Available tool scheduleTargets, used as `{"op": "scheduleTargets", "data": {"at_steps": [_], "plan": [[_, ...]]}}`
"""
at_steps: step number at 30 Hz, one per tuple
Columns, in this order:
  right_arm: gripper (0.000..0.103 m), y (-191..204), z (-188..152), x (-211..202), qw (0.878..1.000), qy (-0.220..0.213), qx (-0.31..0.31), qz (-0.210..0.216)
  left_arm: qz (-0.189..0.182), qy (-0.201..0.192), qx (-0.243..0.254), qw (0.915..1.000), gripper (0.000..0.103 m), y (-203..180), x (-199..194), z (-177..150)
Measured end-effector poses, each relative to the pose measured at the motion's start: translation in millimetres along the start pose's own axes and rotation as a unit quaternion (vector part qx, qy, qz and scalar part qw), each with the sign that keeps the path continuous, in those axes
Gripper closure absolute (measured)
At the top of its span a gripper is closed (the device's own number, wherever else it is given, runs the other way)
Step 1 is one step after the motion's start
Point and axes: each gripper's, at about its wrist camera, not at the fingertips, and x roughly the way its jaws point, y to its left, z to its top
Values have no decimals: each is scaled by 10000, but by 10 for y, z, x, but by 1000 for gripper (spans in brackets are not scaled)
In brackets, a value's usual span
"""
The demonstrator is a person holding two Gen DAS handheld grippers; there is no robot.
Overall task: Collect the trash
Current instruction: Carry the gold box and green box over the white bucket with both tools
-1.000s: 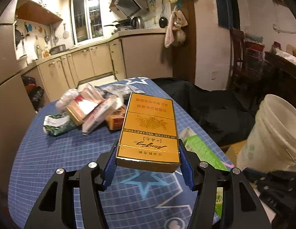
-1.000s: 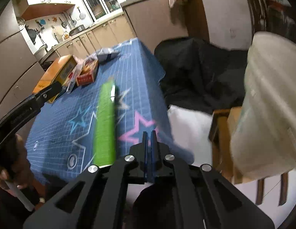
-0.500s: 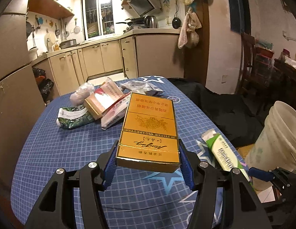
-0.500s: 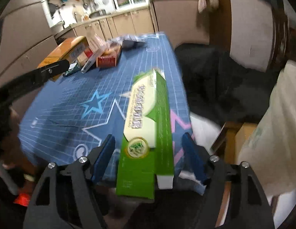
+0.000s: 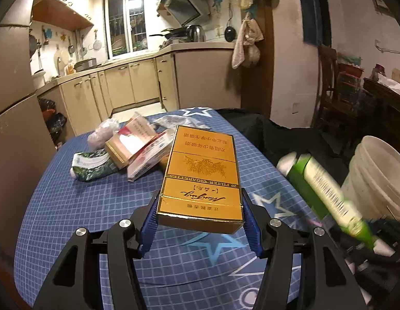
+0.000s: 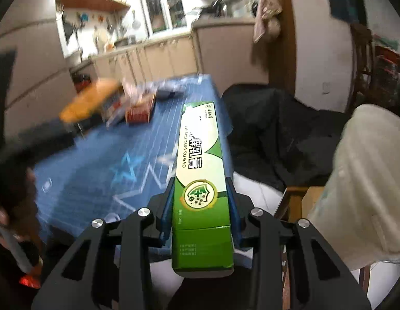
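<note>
My left gripper (image 5: 200, 202) is shut on an orange-gold cigarette carton (image 5: 202, 170), held flat above the blue star-patterned table (image 5: 83, 206). My right gripper (image 6: 201, 188) has its jaws closing, and the blue pads press both sides of a long green toothpaste box (image 6: 200, 142), which is off the table. In the left wrist view that green box (image 5: 321, 188) hangs blurred at the right, in front of a white bucket (image 5: 380, 175). The right wrist view shows the bucket (image 6: 367, 180) at its right edge and the carton (image 6: 88, 100) blurred at the left.
More trash lies in a pile at the table's far side: a red-and-white box (image 5: 132, 142), a green packet (image 5: 91, 165) and plastic wrappers (image 5: 104, 131). Black cloth (image 5: 277, 134) drapes a seat between table and bucket. Kitchen cabinets stand behind.
My right gripper opened from shut, closed round the green box lying at the table's right edge and raised it. The left gripper kept holding the carton.
</note>
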Motion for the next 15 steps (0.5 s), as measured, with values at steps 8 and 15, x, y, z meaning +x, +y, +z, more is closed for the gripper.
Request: {"op": "scheduleTargets", "data": {"at_steps": [8, 15], "plan": [[69, -355, 280, -737, 9959, -737, 215, -488, -490, -168, 432, 9977, 44, -494, -23, 180], [69, -862, 292, -1051, 9868, -967, 527, -1185, -1097, -333, 910, 9892, 44, -1207, -37, 420]]}}
